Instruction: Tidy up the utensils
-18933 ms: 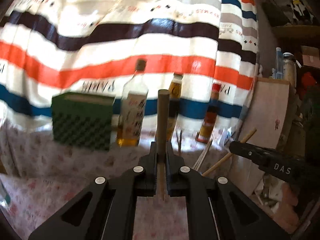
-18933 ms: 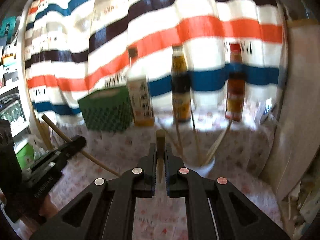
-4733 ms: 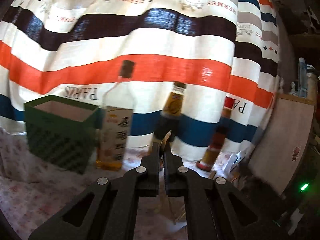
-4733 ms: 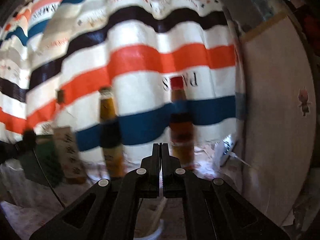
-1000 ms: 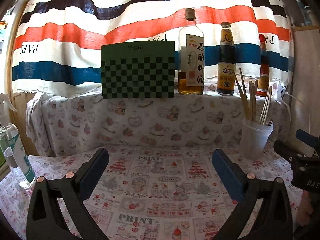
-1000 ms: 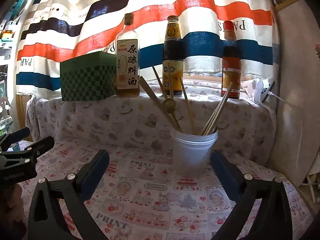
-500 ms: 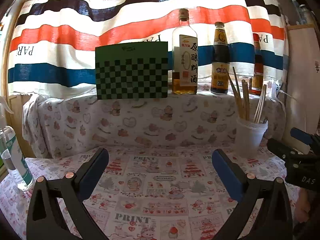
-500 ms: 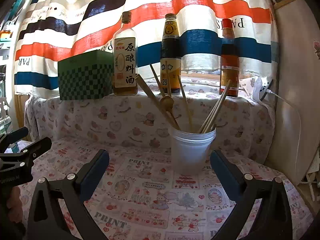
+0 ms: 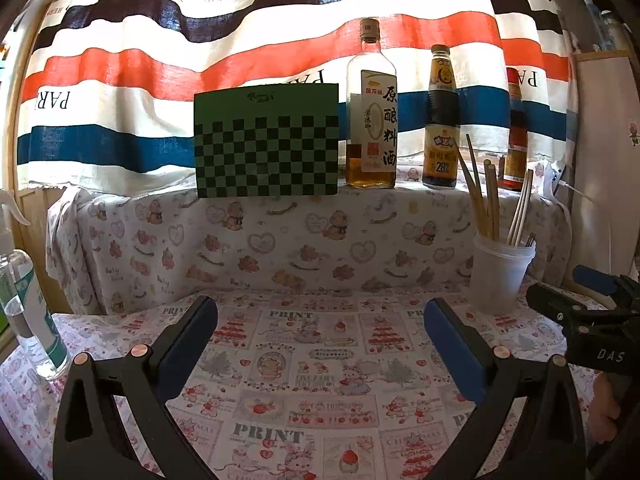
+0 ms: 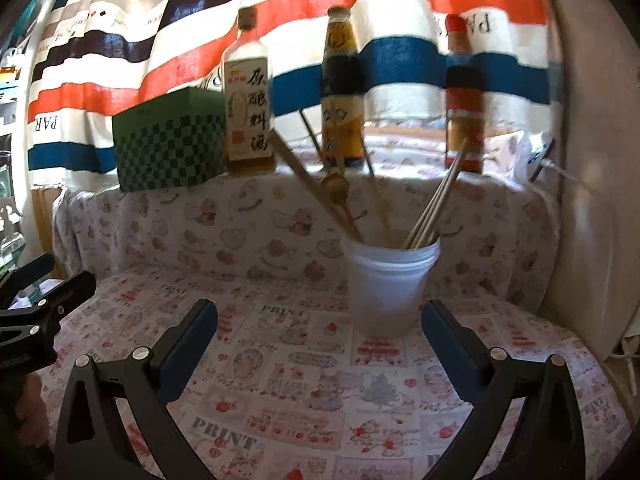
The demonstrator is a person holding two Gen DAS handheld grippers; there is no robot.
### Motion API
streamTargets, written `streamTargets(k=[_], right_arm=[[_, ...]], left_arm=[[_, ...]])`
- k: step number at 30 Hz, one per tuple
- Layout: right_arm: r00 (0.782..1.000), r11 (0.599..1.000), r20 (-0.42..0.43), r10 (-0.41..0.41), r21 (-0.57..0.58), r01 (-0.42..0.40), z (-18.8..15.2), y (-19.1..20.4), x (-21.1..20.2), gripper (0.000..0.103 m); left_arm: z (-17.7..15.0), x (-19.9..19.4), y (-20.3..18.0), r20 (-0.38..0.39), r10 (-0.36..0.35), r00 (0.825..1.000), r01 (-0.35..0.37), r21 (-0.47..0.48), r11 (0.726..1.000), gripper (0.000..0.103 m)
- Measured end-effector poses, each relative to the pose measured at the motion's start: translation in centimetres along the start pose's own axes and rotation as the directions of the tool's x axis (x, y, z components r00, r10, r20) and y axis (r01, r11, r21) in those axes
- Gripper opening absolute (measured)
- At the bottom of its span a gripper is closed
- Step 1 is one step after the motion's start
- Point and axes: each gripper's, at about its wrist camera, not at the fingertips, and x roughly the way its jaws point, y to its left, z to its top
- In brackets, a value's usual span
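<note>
I have both grippers hovering low over the printed tablecloth [image 9: 320, 360], and neither one holds anything. The left gripper [image 9: 320, 316] has its fingers spread wide, blue pads facing each other across bare cloth. The right gripper [image 10: 318, 316] is spread just as wide.

The utensils [image 10: 340, 196] stand bundled in a translucent white plastic cup [image 10: 390, 292]: wooden chopsticks and what looks like a wooden spoon, leaning out in several directions above the rim. From the right wrist view the cup sits on the cloth just beyond the right gripper's fingers, a little right of centre. From the left wrist view the same cup [image 9: 502, 276] is off to the right, near the right gripper's black body [image 9: 588, 320].

Behind it, on a raised ledge draped in bear-print fabric, I see a green checkered box [image 9: 266, 142], a cooking wine bottle [image 9: 372, 112], a dark sauce bottle [image 9: 440, 124] and a red-capped bottle [image 9: 516, 132], all upright against a striped curtain [image 9: 240, 40]. A spray bottle [image 9: 28, 300] stands at the far left.
</note>
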Motion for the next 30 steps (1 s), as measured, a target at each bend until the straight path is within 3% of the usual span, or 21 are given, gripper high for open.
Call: streamTargets(k=[7, 30], right_arm=[[1.0, 1.0, 0.013, -0.01, 0.007, 0.01, -0.1, 0.1, -0.2, 0.103], [0.996, 0.999, 0.083, -0.04, -0.029, 0.043, -0.4, 0.7, -1.9, 0.103]], left_arm=[[0.1, 0.2, 0.0, -0.011, 0.036, 0.999, -0.036, 0.0, 0.999, 0.102], [0.0, 0.0, 0.4, -0.006, 0.06, 0.998, -0.06, -0.013, 0.998, 0.103]])
